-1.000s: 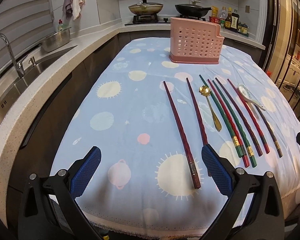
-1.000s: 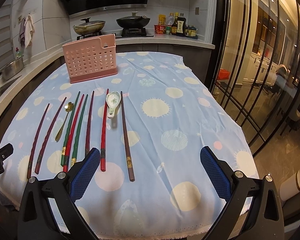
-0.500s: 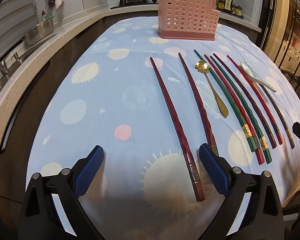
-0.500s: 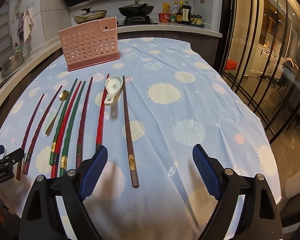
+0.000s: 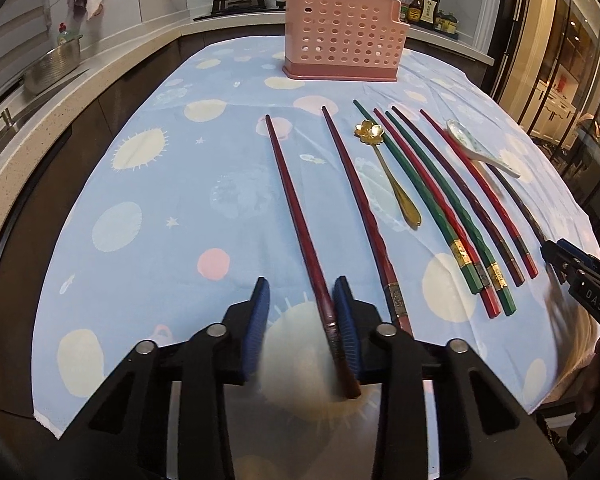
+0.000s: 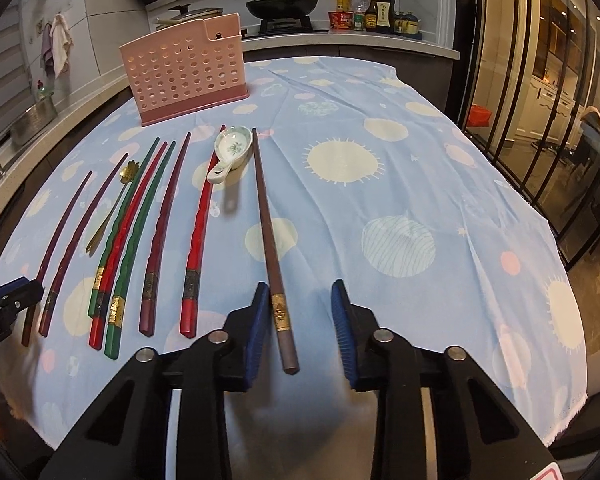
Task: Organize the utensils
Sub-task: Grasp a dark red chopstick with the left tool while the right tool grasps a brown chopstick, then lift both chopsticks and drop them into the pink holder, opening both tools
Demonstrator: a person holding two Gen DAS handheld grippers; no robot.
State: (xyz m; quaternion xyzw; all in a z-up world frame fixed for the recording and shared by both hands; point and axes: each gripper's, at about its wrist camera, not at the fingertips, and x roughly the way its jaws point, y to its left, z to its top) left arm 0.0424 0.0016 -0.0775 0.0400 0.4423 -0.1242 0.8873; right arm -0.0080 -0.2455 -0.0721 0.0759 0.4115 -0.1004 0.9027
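I hold both grippers low over the near edge of the blue tablecloth [image 5: 160,184], each straddling a chopstick end. My left gripper [image 5: 302,320] has its jaws partly spread around the butt of the leftmost dark red chopstick [image 5: 300,228], which sits hard against the right finger with a clear gap on the other side. My right gripper [image 6: 300,322] is likewise partly spread around the brown chopstick [image 6: 266,224], its gold band close beside the left finger; nothing is pinched yet on either side.

The rest of the utensils lie in a row between them: green and red chopsticks [image 5: 440,200], a gold flower spoon [image 5: 392,176] and a white ceramic spoon [image 6: 230,152] resting across a red chopstick [image 6: 200,220]. The pink perforated holder [image 5: 342,36] stands at the far end, well apart from them.

The risks, as I judge them: both sticks sit off-centre, so closing may shove or roll them sideways rather than clamp them. Gripped only at the butt, a long stick could droop or pivot on the lift. The loose cloth could also bunch under the fingertips.
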